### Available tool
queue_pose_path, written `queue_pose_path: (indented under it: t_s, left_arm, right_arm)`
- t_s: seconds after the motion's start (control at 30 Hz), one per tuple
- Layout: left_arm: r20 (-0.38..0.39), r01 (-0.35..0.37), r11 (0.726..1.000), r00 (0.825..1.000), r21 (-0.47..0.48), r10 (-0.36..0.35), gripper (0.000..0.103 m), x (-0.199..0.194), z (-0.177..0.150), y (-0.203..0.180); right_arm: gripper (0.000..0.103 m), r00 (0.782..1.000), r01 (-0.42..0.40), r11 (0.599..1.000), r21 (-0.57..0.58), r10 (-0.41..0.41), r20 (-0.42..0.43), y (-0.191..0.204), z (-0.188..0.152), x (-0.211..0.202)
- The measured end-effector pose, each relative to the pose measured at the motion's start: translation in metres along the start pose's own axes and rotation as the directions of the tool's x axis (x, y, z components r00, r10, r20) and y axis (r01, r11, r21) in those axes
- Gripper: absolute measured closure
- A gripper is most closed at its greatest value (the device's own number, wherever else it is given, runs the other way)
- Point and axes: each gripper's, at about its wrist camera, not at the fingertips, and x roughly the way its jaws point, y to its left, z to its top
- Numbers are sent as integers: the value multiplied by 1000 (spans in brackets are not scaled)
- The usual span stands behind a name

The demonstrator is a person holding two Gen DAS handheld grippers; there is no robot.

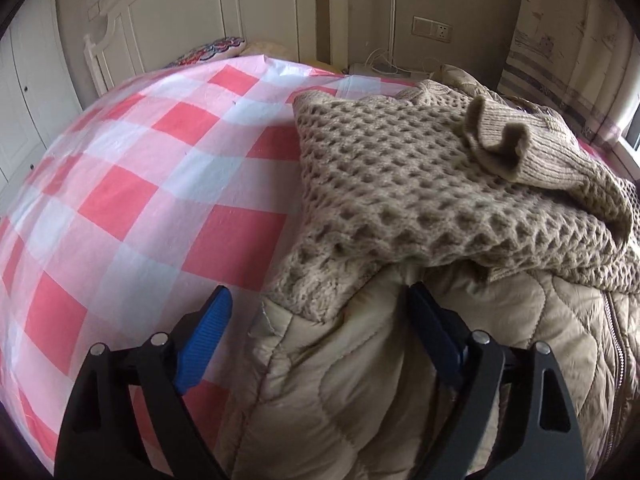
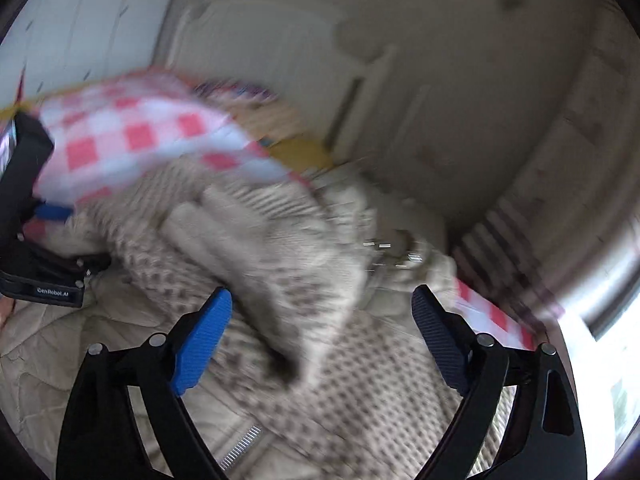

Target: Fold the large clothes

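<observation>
A beige honeycomb-knit sweater lies bunched on a cream quilted jacket, with its ribbed cuff flopped on top. My left gripper is open low over the jacket's near edge. The jacket's fold sits between the blue pads; that left pad hangs over the sheet, not touching the cloth. The right wrist view is blurred. There my right gripper stands open above the sweater, nothing pinched. The left gripper shows at that view's left edge, by the sweater's corner.
Both garments lie on a bed with a pink and white checked sheet. A white headboard and a patterned pillow are at the far end. A wardrobe stands left, a window right. The jacket's zipper lies near my right fingers.
</observation>
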Motion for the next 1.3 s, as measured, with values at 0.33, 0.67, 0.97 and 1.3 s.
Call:
queue_pose_path:
  t_s: [0.33,0.67,0.97,1.3]
  left_arm:
    - [-18,27,999,999,-34,-28,9,5,1,5]
    - [-19,33,999,999,-38,-34,8,8,3,6]
    - [-21,26,999,999,-44,-27,5,9,2,5]
    - [-21,27,999,999,-45,-27,5,9,2,5]
  right_arm:
    - [84,999,-40,995,97,42,-16,15,9,38]
    - [83,954,-285,305,909,186,236,-156,-171,-28]
    - [72,938,-300,203,932,238,250,-154,-208,-11]
    - [38,983,-111,521,846,-70,172,-146,-153,-77]
